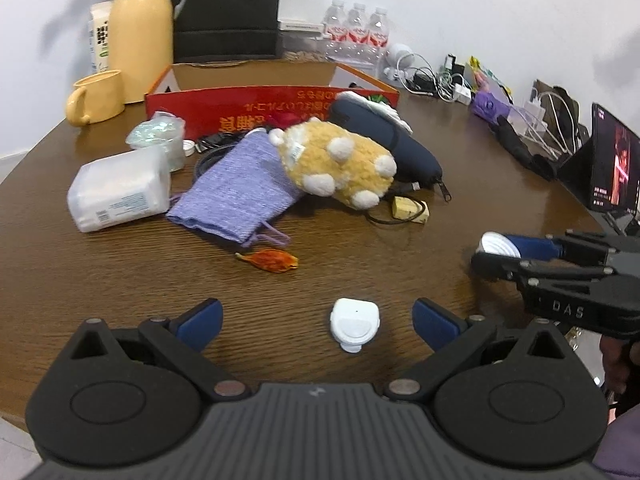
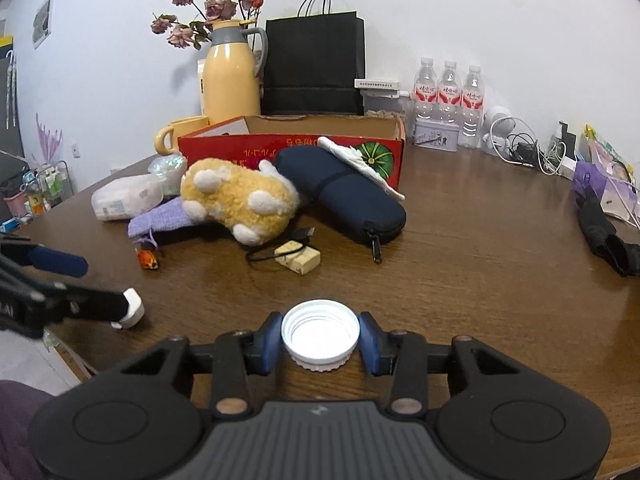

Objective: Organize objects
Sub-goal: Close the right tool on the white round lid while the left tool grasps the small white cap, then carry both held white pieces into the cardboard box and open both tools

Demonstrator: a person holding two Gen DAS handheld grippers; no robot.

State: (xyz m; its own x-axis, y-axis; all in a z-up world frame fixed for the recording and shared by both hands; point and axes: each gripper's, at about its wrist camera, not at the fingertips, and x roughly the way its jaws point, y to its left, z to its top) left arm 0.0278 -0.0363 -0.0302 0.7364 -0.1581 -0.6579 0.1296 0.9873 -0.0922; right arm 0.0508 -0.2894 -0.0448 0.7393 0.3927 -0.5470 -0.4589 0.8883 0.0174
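My left gripper [image 1: 318, 322] is open, its blue pads either side of a small white plastic clip [image 1: 355, 323] lying on the brown table; the clip also shows in the right wrist view [image 2: 132, 308]. My right gripper [image 2: 320, 336] is shut on a white bottle cap [image 2: 320, 332], held open side up above the table; it shows at the right of the left wrist view [image 1: 498, 246]. Behind lie a yellow plush toy [image 1: 340, 160], a purple knit pouch [image 1: 236, 192], a navy zip case [image 2: 344, 192] and an open red cardboard box [image 2: 292, 148].
A tissue pack [image 1: 118, 192], an orange dried flower [image 1: 272, 261], a small beige block with a black cable [image 2: 300, 260], a yellow mug [image 1: 96, 98], a yellow flask [image 2: 230, 80], a black bag [image 2: 314, 64], water bottles [image 2: 448, 92], chargers and a tablet [image 1: 614, 164] surround the pile.
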